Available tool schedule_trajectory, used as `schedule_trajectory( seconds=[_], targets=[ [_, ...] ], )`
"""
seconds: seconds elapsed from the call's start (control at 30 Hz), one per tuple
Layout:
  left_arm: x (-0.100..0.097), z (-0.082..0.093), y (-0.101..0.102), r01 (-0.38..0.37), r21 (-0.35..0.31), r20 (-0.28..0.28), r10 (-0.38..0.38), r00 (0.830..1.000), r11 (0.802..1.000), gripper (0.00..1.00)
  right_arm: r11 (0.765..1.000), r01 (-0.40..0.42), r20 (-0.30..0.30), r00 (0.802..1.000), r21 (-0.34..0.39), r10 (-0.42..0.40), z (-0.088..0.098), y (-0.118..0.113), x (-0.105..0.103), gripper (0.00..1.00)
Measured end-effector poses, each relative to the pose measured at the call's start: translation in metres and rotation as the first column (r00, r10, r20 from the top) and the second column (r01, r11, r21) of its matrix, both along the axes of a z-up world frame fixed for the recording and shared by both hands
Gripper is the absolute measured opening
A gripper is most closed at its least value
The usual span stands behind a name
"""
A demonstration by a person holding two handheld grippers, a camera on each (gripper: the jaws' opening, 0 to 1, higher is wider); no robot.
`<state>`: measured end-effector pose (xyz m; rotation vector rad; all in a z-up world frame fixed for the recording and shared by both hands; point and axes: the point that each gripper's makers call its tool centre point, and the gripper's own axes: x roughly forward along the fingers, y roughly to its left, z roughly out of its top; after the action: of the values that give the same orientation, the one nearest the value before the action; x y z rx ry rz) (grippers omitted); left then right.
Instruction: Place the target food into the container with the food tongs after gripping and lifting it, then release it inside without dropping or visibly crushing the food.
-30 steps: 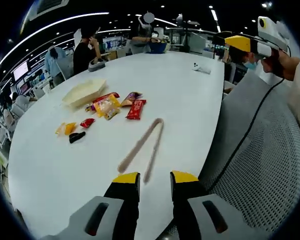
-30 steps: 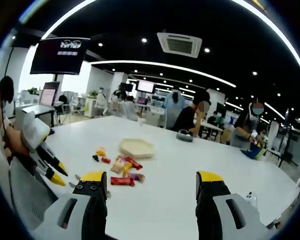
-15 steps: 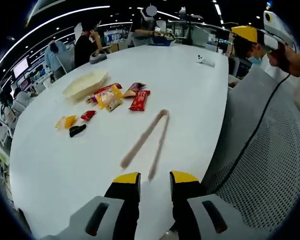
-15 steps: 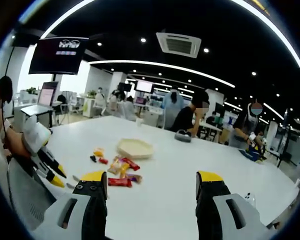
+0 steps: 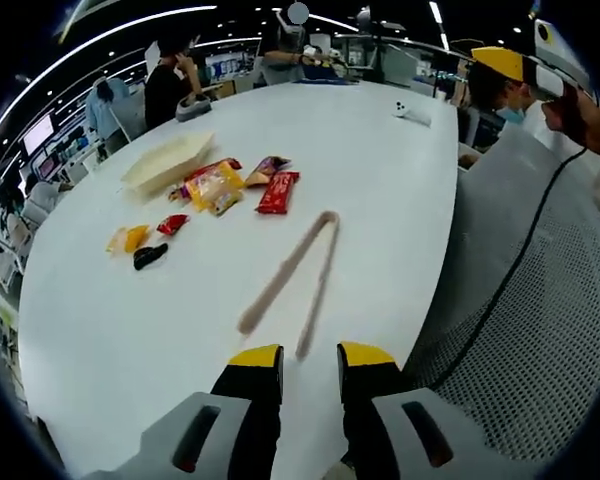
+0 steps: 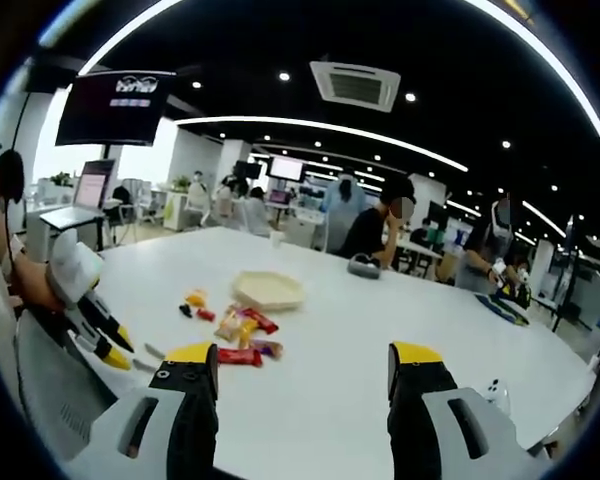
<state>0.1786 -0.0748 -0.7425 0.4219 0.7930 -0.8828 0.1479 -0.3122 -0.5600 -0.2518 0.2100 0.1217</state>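
Broadly, a large white tabletop was seen in the left gripper view, with a grey mesh chair back at its near right edge. A pale shallow container was set far up the tabletop, well apart from the left gripper. Just beside the container, a cluster of snack packets was spread, a red packet lying nearest the tongs. The food tongs were laid flat on the tabletop directly ahead of the left gripper, their open ends near its yellow tips but not touching. The left gripper's jaws were held narrowly apart with nothing between them. Smaller pieces, orange, red and black, were scattered to the left of the tongs.

In the right gripper view, the right gripper was held wide apart and empty above the tabletop, the container and packets well ahead of it.

Compared with a second earlier, the tongs were found slightly farther from the left gripper's tips in the view, through a camera shift alone; nothing on the tabletop was displaced.
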Motion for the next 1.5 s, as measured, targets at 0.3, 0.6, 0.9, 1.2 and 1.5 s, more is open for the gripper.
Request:
schedule_trajectory(
  seconds=[0.3, 0.6, 0.9, 1.2, 1.5],
  targets=[
    [0.0, -0.006, -0.001, -0.004, 0.002, -0.013, 0.004, 1.0, 1.0, 0.19, 1.0, -0.003, -0.011, 1.0, -0.003, 0.003, -0.002, 0.0, -0.001, 0.68],
    [-0.002, -0.01, -0.007, 0.004, -0.005, -0.022, -0.005, 1.0, 1.0, 0.19, 1.0, -0.001, -0.021, 1.0, -0.012, 0.001, -0.002, 0.0, -0.001, 0.68],
    [0.0, -0.019, -0.006, 0.001, 0.025, -0.034, 0.0, 0.999, 1.0, 0.16, 1.0, 0.002, -0.027, 1.0, -0.017, -0.002, -0.004, 0.0, -0.004, 0.67],
    [0.002, -0.016, -0.005, -0.018, 0.024, -0.026, 0.019, 0.999, 1.0, 0.13, 1.0, 0.009, -0.026, 1.0, -0.012, -0.009, -0.005, -0.001, -0.005, 0.67],
    [0.005, -0.016, -0.006, -0.003, 0.044, -0.012, 0.004, 1.0, 0.999, 0.11, 1.0, 0.011, -0.023, 1.0, -0.011, -0.011, -0.004, -0.002, -0.005, 0.67]
  ],
)
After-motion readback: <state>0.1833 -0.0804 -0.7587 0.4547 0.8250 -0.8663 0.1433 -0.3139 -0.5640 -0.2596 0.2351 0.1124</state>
